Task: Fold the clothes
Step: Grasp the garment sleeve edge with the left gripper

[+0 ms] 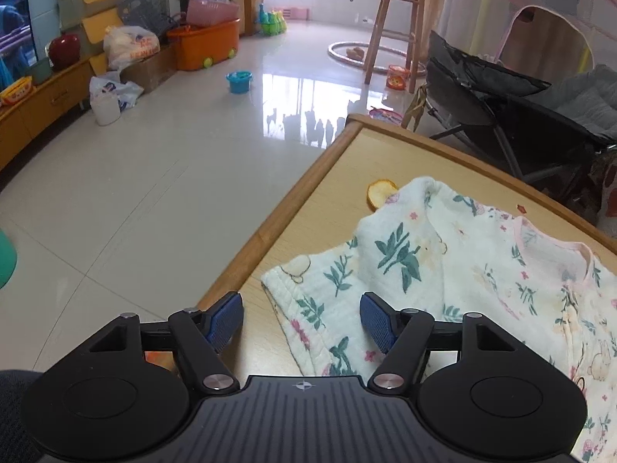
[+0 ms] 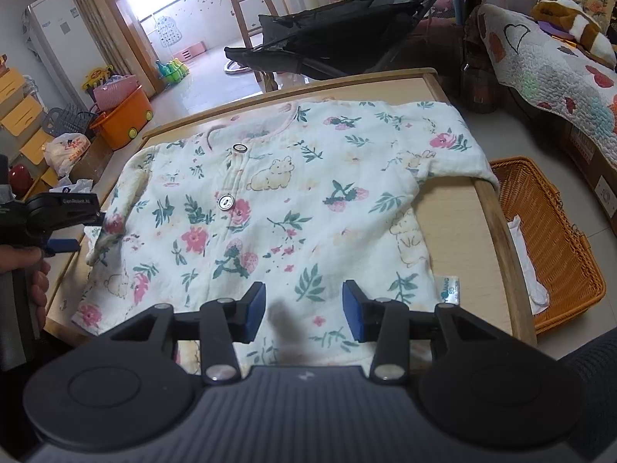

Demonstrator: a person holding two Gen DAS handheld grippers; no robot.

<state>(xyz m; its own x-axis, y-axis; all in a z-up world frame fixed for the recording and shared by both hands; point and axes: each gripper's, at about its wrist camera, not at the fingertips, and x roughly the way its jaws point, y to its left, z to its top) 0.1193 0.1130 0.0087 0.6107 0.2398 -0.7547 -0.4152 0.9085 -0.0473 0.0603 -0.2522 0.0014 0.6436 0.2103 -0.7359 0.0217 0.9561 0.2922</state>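
Shirt (image 2: 270, 208) lying spread on table (image 2: 462, 208) | left gripper (image 1: 301, 318) and right gripper (image 2: 304, 310) both hovering spread, pinching nothing | risk: sleeve (overhanging far edge) slipping off, skewing fold.

Bright window glare, fisheye edges, floor reflections

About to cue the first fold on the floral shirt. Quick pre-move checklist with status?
1. Shirt spread face up on the table: ok.
2. Left gripper jaws open, nothing gripped: ok.
3. Right gripper jaws open above the hem, nothing gripped: ok.
4. Left sleeve flat: not ok, bunched at the table edge.
5. Right sleeve on the table: not ok, cuff hangs over the edge.
6. Orange peel clear of the cloth: not ok, it touches the sleeve.
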